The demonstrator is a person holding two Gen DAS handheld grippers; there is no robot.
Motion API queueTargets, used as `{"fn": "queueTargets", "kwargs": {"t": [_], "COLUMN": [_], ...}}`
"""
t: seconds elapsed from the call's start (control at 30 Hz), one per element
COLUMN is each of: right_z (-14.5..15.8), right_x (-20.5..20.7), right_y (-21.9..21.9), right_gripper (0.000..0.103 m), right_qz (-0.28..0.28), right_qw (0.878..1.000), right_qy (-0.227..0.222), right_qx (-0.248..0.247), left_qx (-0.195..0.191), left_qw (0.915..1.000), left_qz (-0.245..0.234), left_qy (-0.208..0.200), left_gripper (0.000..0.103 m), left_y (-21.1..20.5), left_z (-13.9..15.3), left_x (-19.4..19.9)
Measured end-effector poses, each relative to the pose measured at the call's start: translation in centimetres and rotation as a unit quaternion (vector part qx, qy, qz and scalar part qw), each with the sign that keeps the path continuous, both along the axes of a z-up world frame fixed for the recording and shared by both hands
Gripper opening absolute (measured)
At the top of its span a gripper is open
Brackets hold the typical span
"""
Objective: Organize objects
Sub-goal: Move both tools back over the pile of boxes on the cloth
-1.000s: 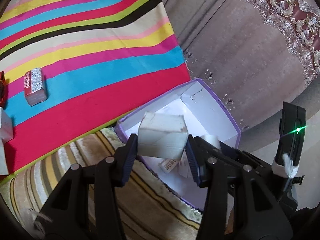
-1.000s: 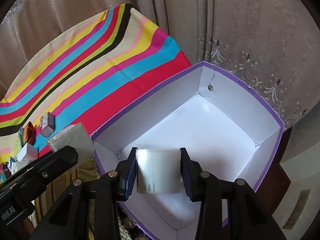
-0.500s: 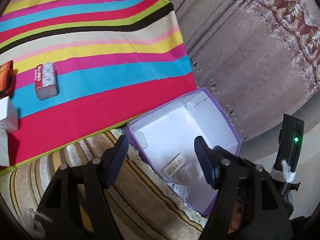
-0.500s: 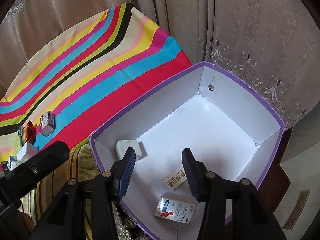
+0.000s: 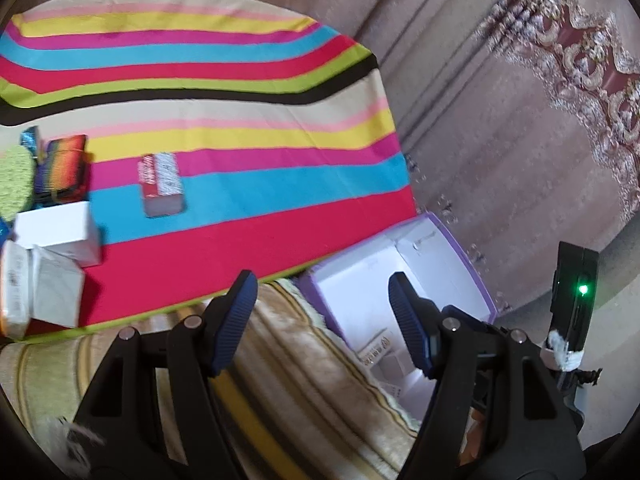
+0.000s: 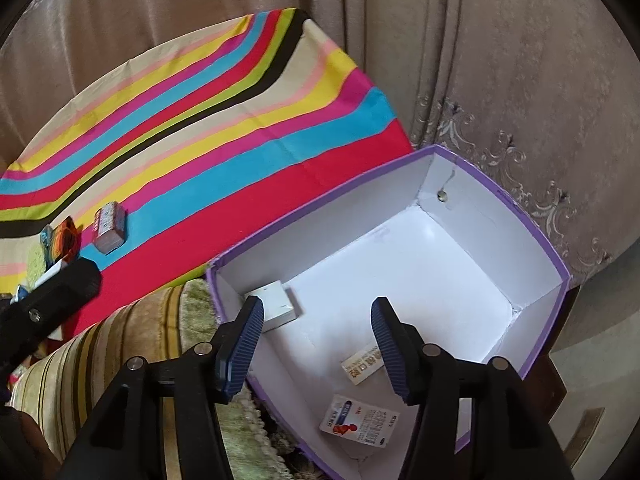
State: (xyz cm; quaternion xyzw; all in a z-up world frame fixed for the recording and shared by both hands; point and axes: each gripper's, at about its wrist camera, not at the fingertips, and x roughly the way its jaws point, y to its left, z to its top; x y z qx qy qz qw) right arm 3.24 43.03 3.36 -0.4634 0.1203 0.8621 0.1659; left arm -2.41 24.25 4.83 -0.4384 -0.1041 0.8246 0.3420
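A purple box [image 6: 520, 208] with white inside stands open beside the striped cloth. In it lie a small white box [image 6: 276, 306], a flat lettered carton [image 6: 362, 364] and a blue-and-red printed packet [image 6: 360, 426]. My right gripper [image 6: 317, 303] hangs over the box's near side, its jaws opening with nothing between them. My left gripper [image 5: 320, 280] is open and empty above the box's left rim [image 5: 468, 264] and the striped rug. On the cloth lie a red-and-white box [image 5: 162, 184], a white box [image 5: 60, 232] and a rainbow-coloured box [image 5: 64, 168].
The striped cloth [image 5: 240, 120] covers a round table with a curtain [image 5: 500, 140] close behind it. More white packages [image 5: 52, 292] and a green fuzzy thing [image 5: 16, 184] sit at its left edge. A striped rug [image 5: 300, 380] lies under the grippers. The left gripper's body [image 6: 52, 300] shows in the right wrist view.
Both grippers opened and let go of their pale boxes, which now lie in the purple box. The left gripper drew away leftward, toward the table.
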Motion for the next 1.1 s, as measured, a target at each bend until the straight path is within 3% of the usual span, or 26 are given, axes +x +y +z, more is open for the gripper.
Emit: {"fn": "queueTargets", "kwargs": {"t": [0.53, 0.87, 1.1], "right_z": [0.2, 0.1, -0.1], "right_x": [-2.3, -3.7, -4.6], "right_y": [-4.7, -7.6, -9.0], "right_gripper": [0.072, 0.072, 0.073], "right_qz": [0.079, 0.116, 0.139], "right_qw": [0.997, 0.993, 0.990], "right_qy": [0.013, 0.012, 0.010], "right_qx": [-0.014, -0.005, -0.004], "left_qx": [0.031, 0.035, 0.055], "left_qw": [0.9917, 0.9773, 0.9606], "left_qz": [0.123, 0.208, 0.272], "left_qy": [0.017, 0.016, -0.003], "left_gripper": [0.071, 0.071, 0.077], "left_y": [-9.8, -17.4, -22.7], "left_z": [0.7, 0.7, -0.3], "left_x": [0.0, 0.9, 1.3]}}
